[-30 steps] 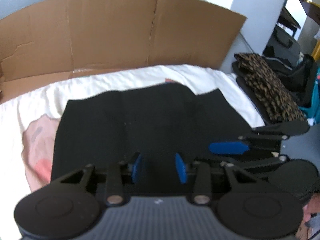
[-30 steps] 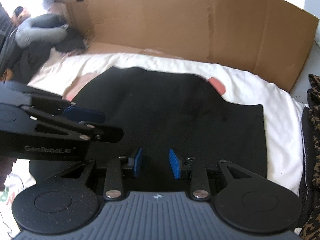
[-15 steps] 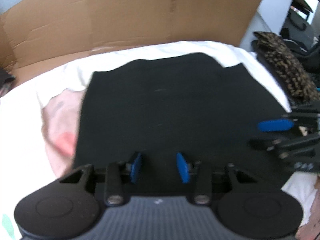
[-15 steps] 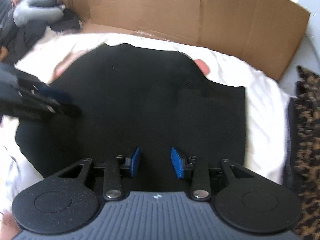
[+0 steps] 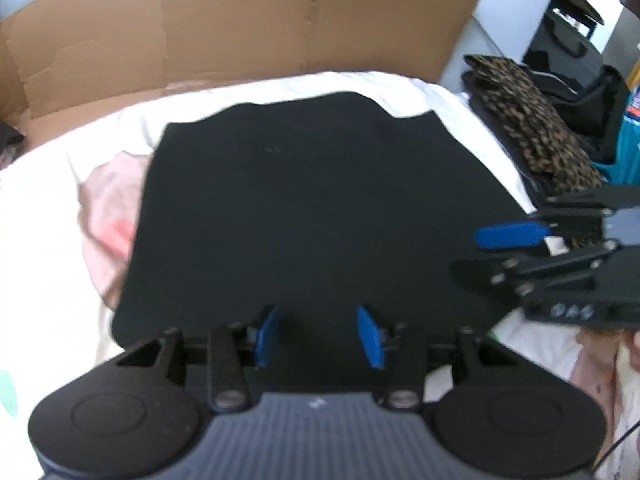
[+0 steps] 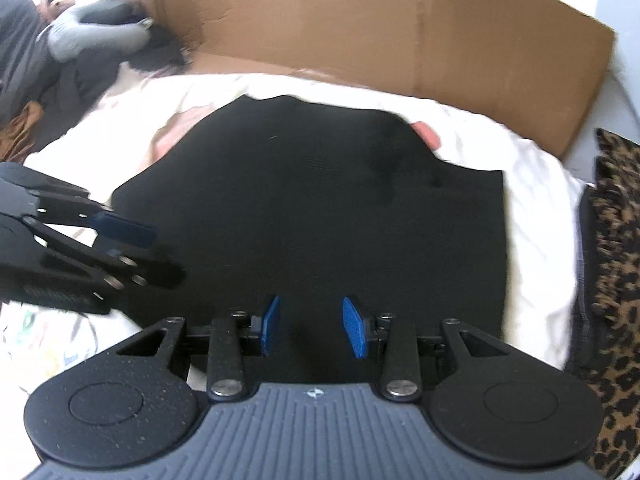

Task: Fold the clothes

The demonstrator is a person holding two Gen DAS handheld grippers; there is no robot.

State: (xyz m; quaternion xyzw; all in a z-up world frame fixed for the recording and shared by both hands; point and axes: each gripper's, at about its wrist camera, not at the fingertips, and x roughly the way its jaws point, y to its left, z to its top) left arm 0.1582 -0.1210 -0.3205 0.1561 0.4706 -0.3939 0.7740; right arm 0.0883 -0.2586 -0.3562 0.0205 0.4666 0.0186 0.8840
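My left claw spread, empty; right claw likewise. Black cloth flat on white sheet, centre. Cardboard at 12 o'clock, leopard pile at 2.

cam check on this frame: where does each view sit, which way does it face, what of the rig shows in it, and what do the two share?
Left wrist: sits on the left gripper, facing forward over the black garment toward the cardboard; its own open fingers show, and the right gripper enters at right.
Right wrist: sits on the right gripper, same heading; its own open fingers show, and the left gripper enters at left.
Shared: black garment, white sheet, cardboard, leopard-print fabric.
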